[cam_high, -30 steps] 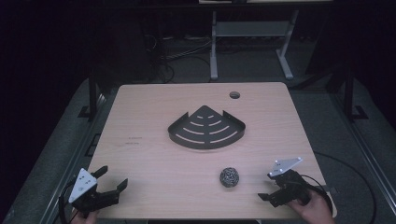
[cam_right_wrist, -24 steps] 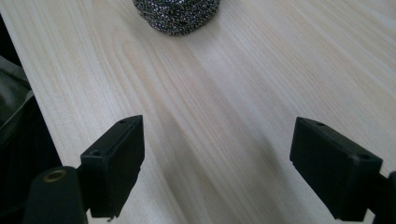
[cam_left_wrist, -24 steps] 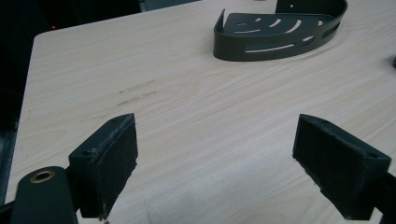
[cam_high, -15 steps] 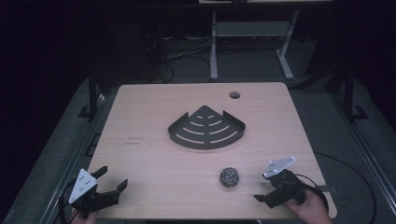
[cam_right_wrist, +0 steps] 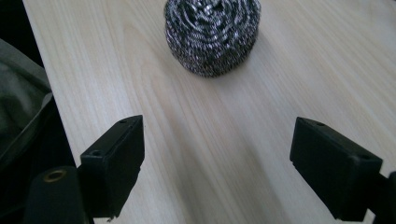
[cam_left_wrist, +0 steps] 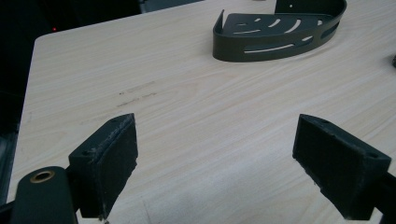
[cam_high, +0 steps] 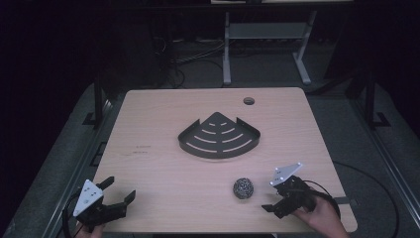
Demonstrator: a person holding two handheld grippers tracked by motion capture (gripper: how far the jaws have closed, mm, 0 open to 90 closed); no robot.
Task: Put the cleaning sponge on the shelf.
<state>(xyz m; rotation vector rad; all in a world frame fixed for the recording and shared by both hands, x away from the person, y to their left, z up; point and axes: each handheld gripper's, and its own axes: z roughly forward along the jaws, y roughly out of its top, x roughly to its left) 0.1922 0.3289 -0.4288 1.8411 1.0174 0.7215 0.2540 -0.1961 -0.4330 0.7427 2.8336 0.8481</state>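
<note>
Both tongs, left tongs point(cam_high: 120, 194) and right tongs point(cam_high: 270, 199), stand open and empty; risk: round scourer point(cam_high: 243, 188) rolls off bench point(cam_high: 163, 119) if nudged off-centre.

No legible text, label, brand, number or sign is found. Two short rows of faint dark marks are noted on the bench point(cam_high: 163, 124) surface toward its left edge, seen in the high view point(cam_high: 141, 150) and in the left gripper view point(cam_left_wrist: 137, 93); they resemble small print or smudges, but no character can be made out. No markings are observed on any other surface in the three views.
</note>
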